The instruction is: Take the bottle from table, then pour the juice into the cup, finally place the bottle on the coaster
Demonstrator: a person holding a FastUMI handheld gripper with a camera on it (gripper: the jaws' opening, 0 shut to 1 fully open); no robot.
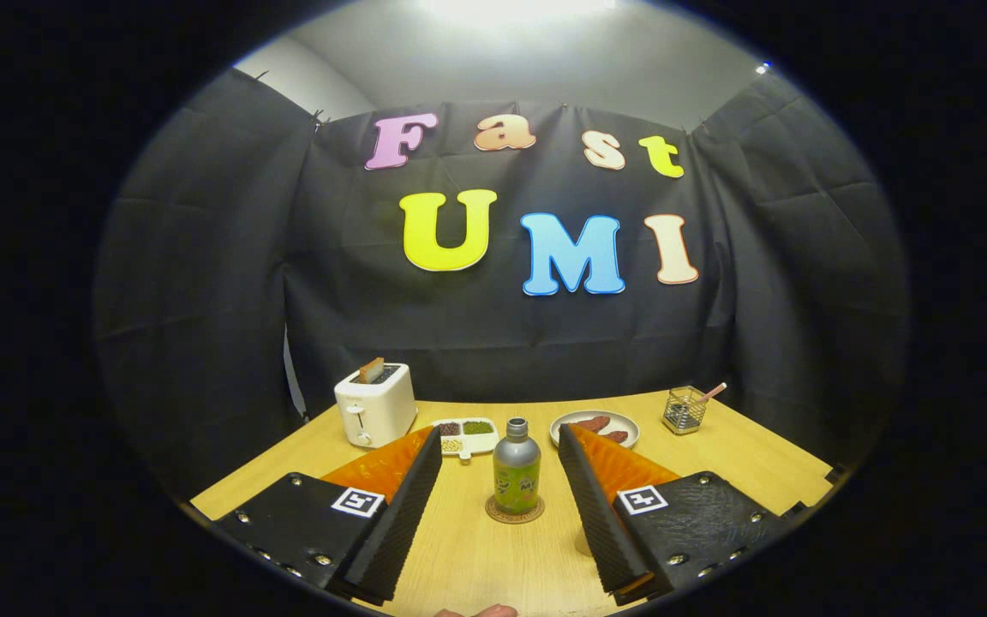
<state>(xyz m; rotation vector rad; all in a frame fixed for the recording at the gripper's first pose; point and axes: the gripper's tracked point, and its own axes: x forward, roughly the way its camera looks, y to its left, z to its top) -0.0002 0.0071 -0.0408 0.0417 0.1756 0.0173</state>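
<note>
The bottle (517, 467) stands upright on the coaster (514, 510), so the gripper (500, 441), its 2 fingers spread wide, should back straight off.

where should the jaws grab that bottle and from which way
Grip the bottle around its straight mid-body, coming level and straight ahead. It stands upright on the coaster, centred just ahead of the open gripper, and the body is wider and steadier than the narrow capped neck. The jaws stand wider apart than the bottle.
</note>
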